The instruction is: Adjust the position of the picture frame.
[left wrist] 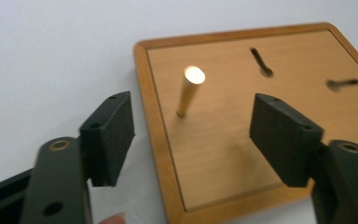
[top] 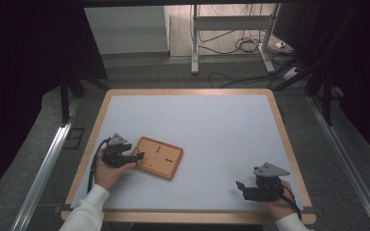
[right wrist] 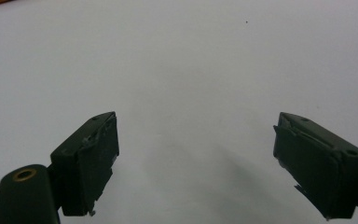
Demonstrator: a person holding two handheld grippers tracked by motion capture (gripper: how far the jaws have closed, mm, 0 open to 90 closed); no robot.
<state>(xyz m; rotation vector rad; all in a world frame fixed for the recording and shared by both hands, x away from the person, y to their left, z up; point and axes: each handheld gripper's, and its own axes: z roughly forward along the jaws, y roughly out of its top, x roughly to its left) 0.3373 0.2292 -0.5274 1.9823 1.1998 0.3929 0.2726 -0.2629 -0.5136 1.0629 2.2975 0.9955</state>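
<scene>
Bare table (top: 212,125) all round; sole obstacles the wooden board (top: 160,157) and its upright peg (left wrist: 189,95)

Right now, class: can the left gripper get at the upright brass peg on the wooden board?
Probably yes: the left gripper is open, the brass peg stands just ahead, nothing between.

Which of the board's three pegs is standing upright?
The brass peg nearest the left gripper stands upright on the wooden board; the other two lie flat, dark.
</scene>
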